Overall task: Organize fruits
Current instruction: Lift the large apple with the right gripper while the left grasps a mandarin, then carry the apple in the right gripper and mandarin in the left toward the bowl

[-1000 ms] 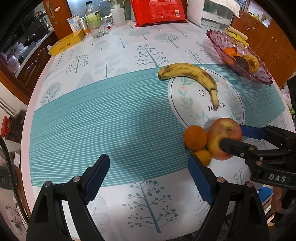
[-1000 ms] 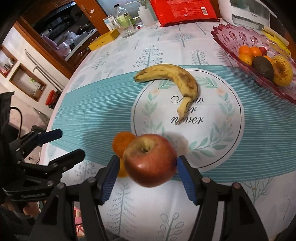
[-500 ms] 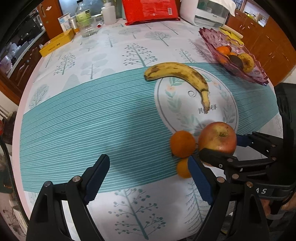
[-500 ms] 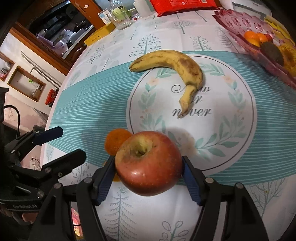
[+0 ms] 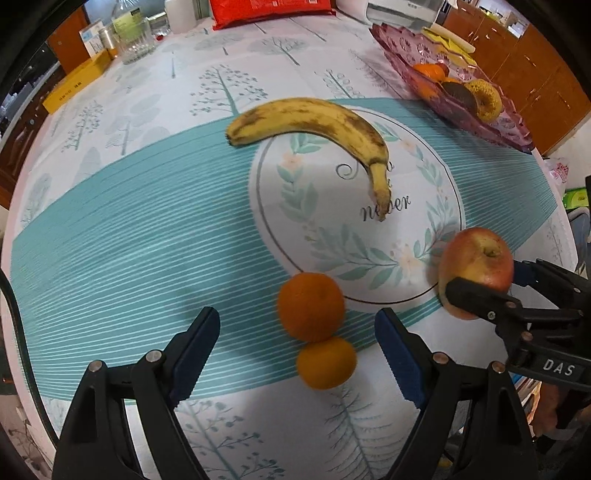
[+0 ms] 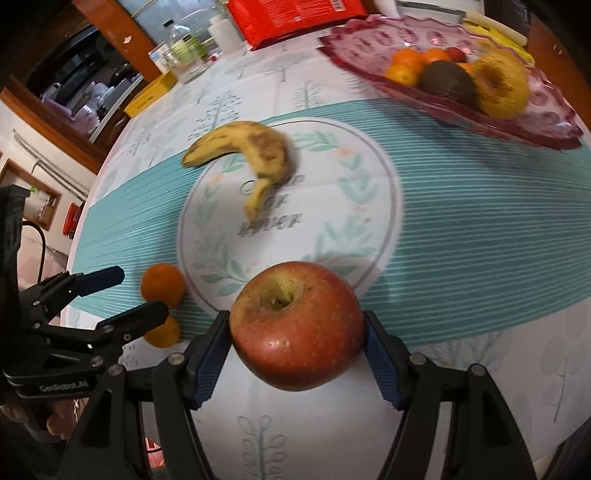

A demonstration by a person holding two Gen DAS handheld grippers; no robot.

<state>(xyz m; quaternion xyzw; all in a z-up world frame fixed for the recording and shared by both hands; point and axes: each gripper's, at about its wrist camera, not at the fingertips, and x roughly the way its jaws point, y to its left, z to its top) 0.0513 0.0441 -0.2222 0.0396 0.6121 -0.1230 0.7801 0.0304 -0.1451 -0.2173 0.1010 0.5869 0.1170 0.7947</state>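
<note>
My right gripper (image 6: pixel 297 332) is shut on a red apple (image 6: pixel 295 325), held off the tablecloth; the left wrist view shows that apple (image 5: pixel 476 266) at the right, clear of the fruit on the table. Two oranges touch each other on the cloth: a larger one (image 5: pixel 310 306) and a smaller one (image 5: pixel 327 363). My left gripper (image 5: pixel 297 321) points down over them and its jaws are closing, the oranges between the pads but untouched. A spotted banana (image 5: pixel 314 118) lies farther back. A pink glass dish (image 5: pixel 491 129) at the far right holds several fruits.
A red packet (image 5: pixel 273 11), a glass jar (image 5: pixel 135 40), a yellow box (image 5: pixel 74 88) and a white appliance line the table's far edge. The table's near edge runs just under both grippers. Wooden cabinets (image 5: pixel 535 74) stand past the dish.
My left gripper has moved right and down over the two oranges, its jaws a little narrower. My right gripper has carried the apple up and rightward, away from the oranges, toward the dish.
</note>
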